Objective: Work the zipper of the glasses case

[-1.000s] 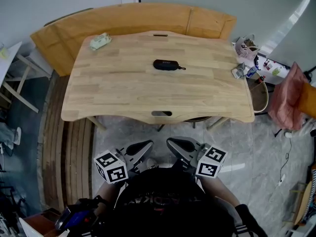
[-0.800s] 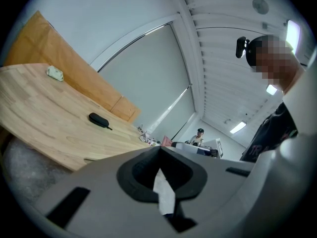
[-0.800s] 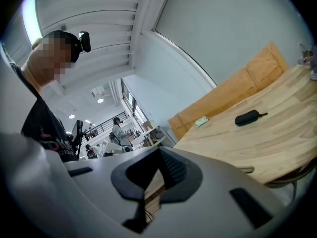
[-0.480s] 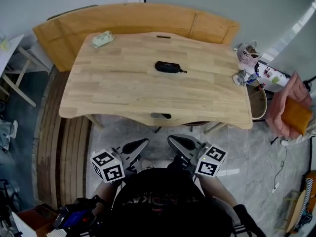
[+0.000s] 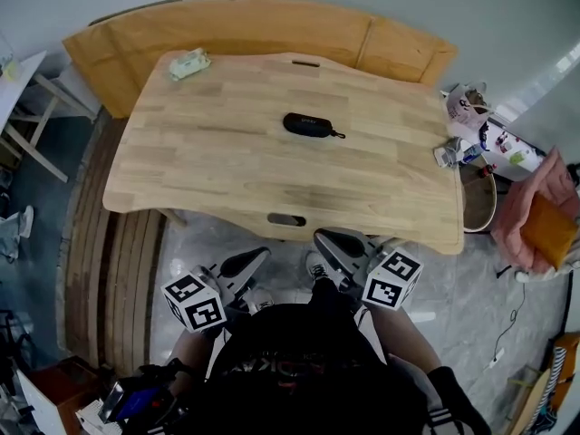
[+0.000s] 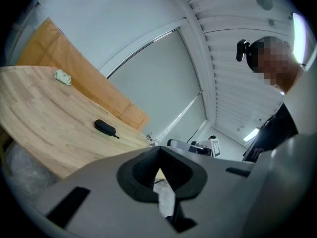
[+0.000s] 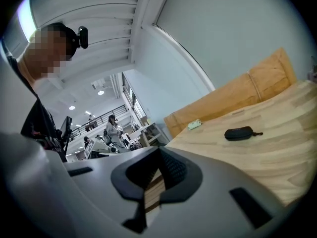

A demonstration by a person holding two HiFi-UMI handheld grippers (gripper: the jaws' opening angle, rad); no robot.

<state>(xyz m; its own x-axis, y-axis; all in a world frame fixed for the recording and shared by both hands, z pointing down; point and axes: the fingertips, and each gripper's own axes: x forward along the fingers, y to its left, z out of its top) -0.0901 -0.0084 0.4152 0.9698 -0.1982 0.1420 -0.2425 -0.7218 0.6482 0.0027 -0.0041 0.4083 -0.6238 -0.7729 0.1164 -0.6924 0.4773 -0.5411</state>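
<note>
Well apart from both grippers, the glasses case (image 5: 311,125) lies alone near the middle of the bench (image 5: 217,166), a little toward the far side. It is a small black oblong with rounded ends and a matte, faintly textured skin. A thin dark pull (image 5: 340,135) sticks out from its right end. Whether the zipper is done up cannot be made out.

The left gripper (image 5: 246,262) and the right gripper (image 5: 335,242) are held close to the person's body, off the near edge of the bench and over the grey marbled floor (image 5: 426,324). Each carries a white cube with black square markers, the left cube (image 5: 194,303) and the right cube (image 5: 392,279). In the left gripper view the left gripper (image 6: 159,155) has its grey jaws clenched tip to tip, and the dark ribbed pads enclose nothing. The case (image 6: 104,127) shows far off to the left on the wood. In the right gripper view the right gripper (image 7: 159,152) is likewise clenched on nothing, with the case (image 7: 238,133) far off to the right.

The bench top is pale wood in long glued strips with rounded corners and a wavy near edge. One slot (image 5: 286,219) is cut by the near edge and another by the far edge. A small green-and-white packet (image 5: 188,63) sits at the far left corner. Tan wooden boards (image 5: 272,27) stand beyond the far edge.
</note>
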